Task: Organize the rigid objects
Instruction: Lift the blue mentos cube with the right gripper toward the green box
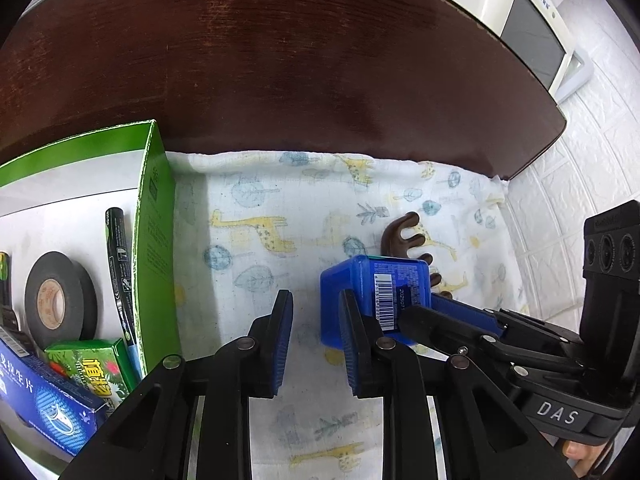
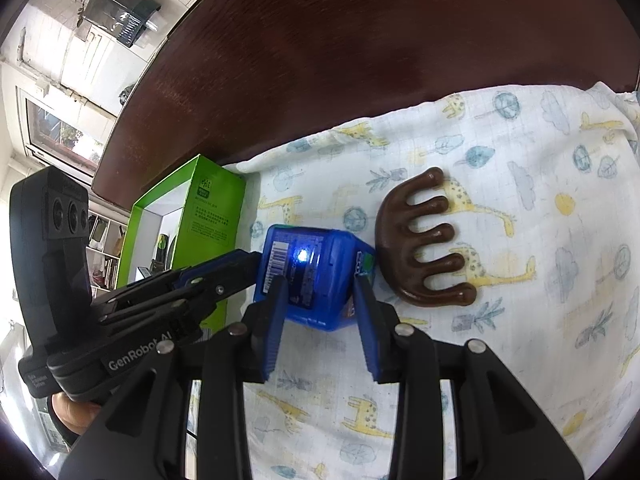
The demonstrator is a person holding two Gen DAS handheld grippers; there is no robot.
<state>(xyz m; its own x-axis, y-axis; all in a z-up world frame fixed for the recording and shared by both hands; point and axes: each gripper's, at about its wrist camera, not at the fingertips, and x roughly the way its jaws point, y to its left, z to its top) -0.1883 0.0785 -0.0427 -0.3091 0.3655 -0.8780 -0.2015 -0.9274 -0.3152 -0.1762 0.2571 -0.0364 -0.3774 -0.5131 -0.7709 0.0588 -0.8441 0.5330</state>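
Between the right gripper's (image 2: 320,312) fingers, on the giraffe-print cloth (image 2: 520,320), lies the translucent blue plastic box (image 2: 316,280), clamped. The left gripper's (image 1: 316,336) fingers stand apart beside it, empty. Next, I judge: lift it toward the green cardboard box (image 1: 154,248).

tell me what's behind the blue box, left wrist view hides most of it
Observer: A brown comb with five thick prongs, flat on the cloth, prongs pointing away from the blue box.
Operator: is the right hand-held gripper really around the box
Observer: Yes, its own camera shows the right hand-held gripper with one finger on each side, pads against the box.
Operator: and my left one
Observer: The left hand-held gripper tip reaches the box's barcode end from the side.
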